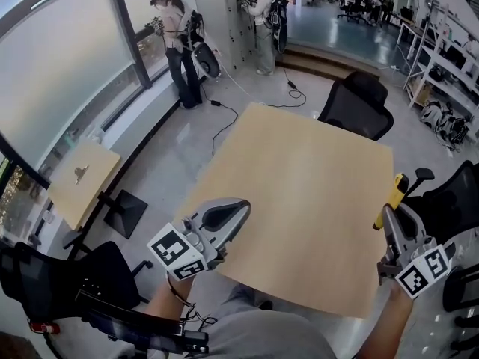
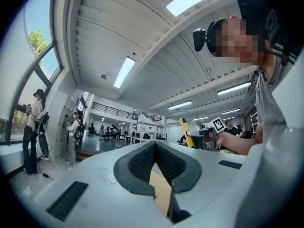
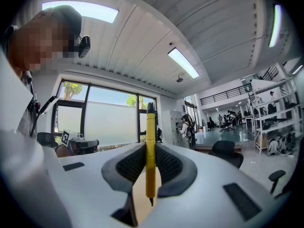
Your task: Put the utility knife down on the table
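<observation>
The yellow utility knife (image 1: 395, 193) stands upright between the jaws of my right gripper (image 1: 389, 214), which is shut on it just off the right edge of the light wooden table (image 1: 299, 200). In the right gripper view the knife (image 3: 150, 127) rises above the pads, and its dark tip points down at the table (image 3: 140, 198). My left gripper (image 1: 241, 206) hovers over the table's near left edge. Its pads meet at the tips with nothing between them (image 2: 155, 145). From the left gripper view the knife (image 2: 185, 132) shows far off to the right.
A black office chair (image 1: 359, 107) stands at the table's far side, another (image 1: 449, 200) at the right, a third (image 1: 75, 275) at my lower left. A small wooden side table (image 1: 78, 178) is by the window. Two people (image 1: 176, 43) stand far back, with cables on the floor.
</observation>
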`<state>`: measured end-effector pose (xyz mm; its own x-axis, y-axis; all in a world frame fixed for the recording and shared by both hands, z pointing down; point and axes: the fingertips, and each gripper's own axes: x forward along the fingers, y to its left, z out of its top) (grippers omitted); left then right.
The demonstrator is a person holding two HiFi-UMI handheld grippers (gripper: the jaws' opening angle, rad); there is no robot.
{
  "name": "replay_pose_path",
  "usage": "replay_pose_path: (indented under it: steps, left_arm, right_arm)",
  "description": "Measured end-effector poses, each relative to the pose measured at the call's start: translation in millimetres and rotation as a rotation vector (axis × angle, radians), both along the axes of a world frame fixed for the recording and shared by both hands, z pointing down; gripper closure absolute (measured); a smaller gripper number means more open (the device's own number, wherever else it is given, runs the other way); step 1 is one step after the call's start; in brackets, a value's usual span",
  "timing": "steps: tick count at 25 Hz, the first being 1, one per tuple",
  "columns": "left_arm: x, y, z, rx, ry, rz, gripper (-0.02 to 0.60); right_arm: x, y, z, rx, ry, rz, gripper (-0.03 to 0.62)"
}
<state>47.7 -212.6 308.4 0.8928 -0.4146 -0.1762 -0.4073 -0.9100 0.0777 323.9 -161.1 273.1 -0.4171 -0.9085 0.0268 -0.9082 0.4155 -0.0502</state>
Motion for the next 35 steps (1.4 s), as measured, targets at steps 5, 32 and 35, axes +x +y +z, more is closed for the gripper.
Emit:
replay_pose_path:
  steps: [5, 32, 35]
  left_arm:
    - [4, -25, 6, -0.018, -0.017, 0.005, 0.577]
    - [34, -101, 33, -0.080, -0.074, 0.017, 0.577]
    - [17, -117, 39, -0.097, -0.072, 0.007, 0.577]
  right_arm:
    - [5, -30, 10, -0.016, -0.014, 0.004, 0.533]
    - [52, -132, 45, -0.080, -0.043, 0.059, 0.533]
    - [41, -161, 53, -0.098, -0.041, 0.061, 0.533]
